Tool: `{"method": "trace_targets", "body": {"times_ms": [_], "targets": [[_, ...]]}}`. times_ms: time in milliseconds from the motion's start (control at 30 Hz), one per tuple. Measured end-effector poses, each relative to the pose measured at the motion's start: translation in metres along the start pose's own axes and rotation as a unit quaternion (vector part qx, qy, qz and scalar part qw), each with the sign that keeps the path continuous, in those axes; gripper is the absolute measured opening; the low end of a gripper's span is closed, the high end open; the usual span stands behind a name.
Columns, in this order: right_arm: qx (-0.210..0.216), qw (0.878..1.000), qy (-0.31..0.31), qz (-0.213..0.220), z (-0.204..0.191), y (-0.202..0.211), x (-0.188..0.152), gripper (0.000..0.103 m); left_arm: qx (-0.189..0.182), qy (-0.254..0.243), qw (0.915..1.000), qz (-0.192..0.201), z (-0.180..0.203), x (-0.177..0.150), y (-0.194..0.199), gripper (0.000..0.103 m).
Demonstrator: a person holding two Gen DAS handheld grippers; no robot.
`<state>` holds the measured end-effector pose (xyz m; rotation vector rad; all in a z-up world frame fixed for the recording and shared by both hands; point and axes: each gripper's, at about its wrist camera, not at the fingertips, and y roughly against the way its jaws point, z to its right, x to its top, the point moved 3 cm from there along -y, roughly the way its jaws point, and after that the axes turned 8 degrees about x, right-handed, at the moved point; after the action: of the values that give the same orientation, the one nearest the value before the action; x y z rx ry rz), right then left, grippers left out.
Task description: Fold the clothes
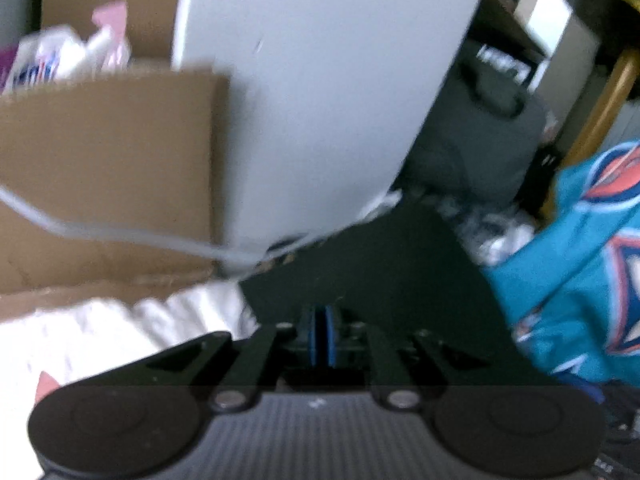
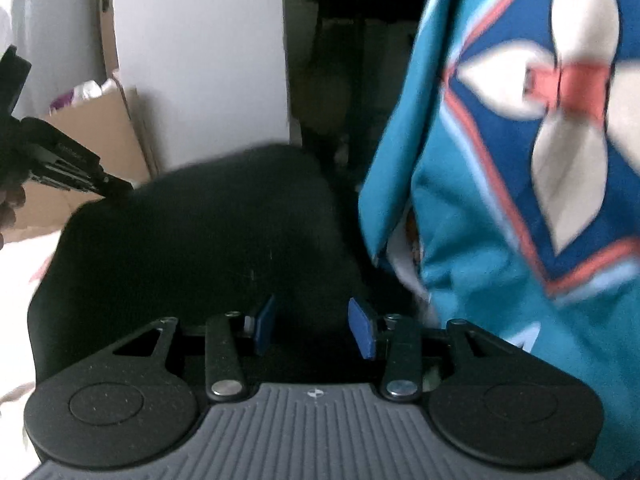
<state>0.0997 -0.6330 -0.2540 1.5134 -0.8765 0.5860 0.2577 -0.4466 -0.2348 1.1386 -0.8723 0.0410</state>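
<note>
A black garment [image 2: 200,240] lies bunched on a white bed [image 2: 24,248], one edge drawn up to the left. My left gripper [image 1: 320,336] has its blue pads pressed together on that edge. In the right wrist view the left gripper [image 2: 120,190] pinches the cloth's upper left corner, with a person's hand behind it. In the left wrist view the black garment [image 1: 360,272] rises as a dark slope just ahead of the pads. My right gripper [image 2: 314,326] stands open over the near edge of the black cloth, and its pads [image 2: 362,328] do not press on it.
A teal garment [image 2: 500,200] with a blue, white and coral pattern hangs close on the right, also in the left wrist view as teal cloth [image 1: 572,264]. A cardboard box [image 1: 108,160] and a white panel [image 1: 312,100] stand behind. A white cord [image 1: 120,232] crosses the box.
</note>
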Motion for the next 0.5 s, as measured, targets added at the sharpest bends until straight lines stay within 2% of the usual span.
{"method": "trace_targets", "body": {"times_ms": [133,200,267,367,500], "targets": [[-0.005,1.000,-0.013,-0.017,0.007,0.001,-0.020,0.047,0.051,-0.033,0.9979,-0.020,-0.007,-0.012,-0.015,0.008],[-0.012,1.000,-0.010,-0.022,0.008,0.006,-0.027,0.047,0.066,-0.020,0.9972,-0.029,-0.018,-0.009,-0.014,0.008],[-0.024,0.999,-0.006,-0.025,0.010,0.015,-0.030,0.047,0.063,0.018,0.9977,-0.018,-0.032,-0.004,-0.002,0.008],[-0.035,0.999,-0.013,-0.023,0.014,0.028,-0.032,0.047,0.058,0.002,0.9983,0.005,-0.033,0.001,0.020,0.008],[-0.033,0.999,-0.017,-0.013,0.016,0.047,-0.036,0.047,0.027,-0.018,0.9992,0.023,-0.018,0.003,0.044,0.008]]}}
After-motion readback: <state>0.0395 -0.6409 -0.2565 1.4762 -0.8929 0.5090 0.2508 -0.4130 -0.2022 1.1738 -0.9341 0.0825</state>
